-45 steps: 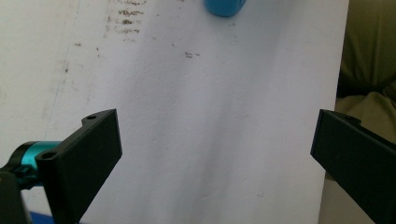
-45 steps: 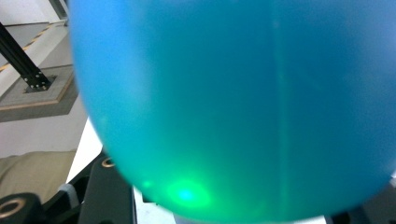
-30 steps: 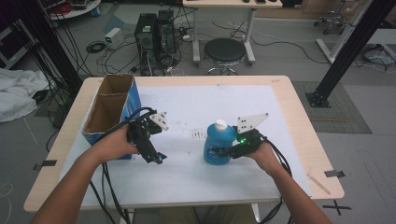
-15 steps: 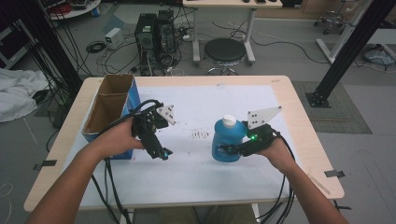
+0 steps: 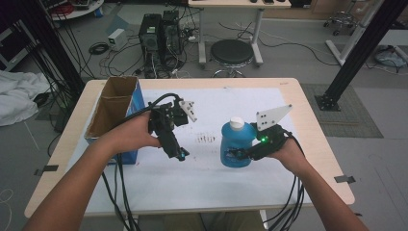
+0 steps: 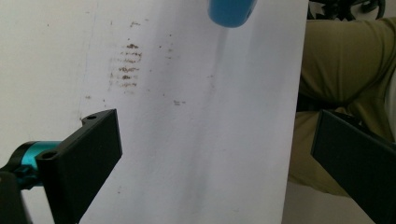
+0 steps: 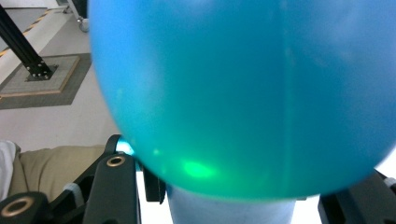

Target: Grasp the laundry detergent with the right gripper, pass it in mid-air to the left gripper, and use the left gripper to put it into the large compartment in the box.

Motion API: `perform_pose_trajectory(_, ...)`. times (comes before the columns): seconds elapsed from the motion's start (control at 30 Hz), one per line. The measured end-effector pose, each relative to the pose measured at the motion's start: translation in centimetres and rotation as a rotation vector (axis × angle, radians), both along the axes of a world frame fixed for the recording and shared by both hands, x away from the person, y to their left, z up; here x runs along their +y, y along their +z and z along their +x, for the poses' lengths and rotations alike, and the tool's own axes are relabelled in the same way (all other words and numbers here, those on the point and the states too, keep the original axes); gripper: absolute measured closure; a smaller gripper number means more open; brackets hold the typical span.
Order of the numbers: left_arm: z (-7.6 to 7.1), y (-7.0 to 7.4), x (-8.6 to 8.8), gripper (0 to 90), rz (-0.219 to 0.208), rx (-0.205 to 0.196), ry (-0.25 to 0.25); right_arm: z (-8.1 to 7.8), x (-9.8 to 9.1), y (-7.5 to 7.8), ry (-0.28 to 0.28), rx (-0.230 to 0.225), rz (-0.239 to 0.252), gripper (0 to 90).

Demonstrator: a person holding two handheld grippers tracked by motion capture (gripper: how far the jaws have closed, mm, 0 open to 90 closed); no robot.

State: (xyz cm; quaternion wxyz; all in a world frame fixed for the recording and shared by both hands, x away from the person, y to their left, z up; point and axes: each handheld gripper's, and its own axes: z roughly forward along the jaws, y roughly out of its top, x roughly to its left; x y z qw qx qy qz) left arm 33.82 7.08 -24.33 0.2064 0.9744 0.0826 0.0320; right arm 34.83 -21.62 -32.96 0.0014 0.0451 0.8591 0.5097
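A blue bottle (image 5: 235, 144) with a white cap (image 5: 235, 123) stands upright right of the table's middle. My right gripper (image 5: 239, 155) is shut on its lower body from the right side. In the right gripper view the bottle's blue body (image 7: 243, 93) bulges close to the camera, with the right gripper (image 7: 233, 200) holding it between a black jaw on each side. My left gripper (image 5: 180, 155) hovers left of the bottle, tilted down towards the person, jaws wide apart. The left gripper (image 6: 217, 140) is open over the white sheet, with the bottle (image 6: 231, 11) at the top edge.
An open cardboard box (image 5: 113, 103) with a blue side stands at the table's left edge. Brown smudges (image 5: 207, 139) mark the white sheet (image 5: 192, 178) between the grippers. The person's khaki trousers (image 6: 345, 60) lie beyond the near table edge. A stool (image 5: 232, 50) stands behind the table.
The right gripper carried the bottle a little to the right and away from the person. The left gripper shifted slightly right and stayed open.
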Motion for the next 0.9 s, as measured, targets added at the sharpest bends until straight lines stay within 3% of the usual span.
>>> perform_pose_trajectory(0.5,0.3,1.9,-3.0,1.9,0.044,0.033,-0.059,0.1,2.4,-0.4,0.058,0.006,-0.01,44.7)
perform_pose_trajectory(0.9,0.4,2.4,-4.5,1.9,0.055,0.05,-0.081,0.1,4.3,-0.3,0.081,0.008,-0.021,44.8)
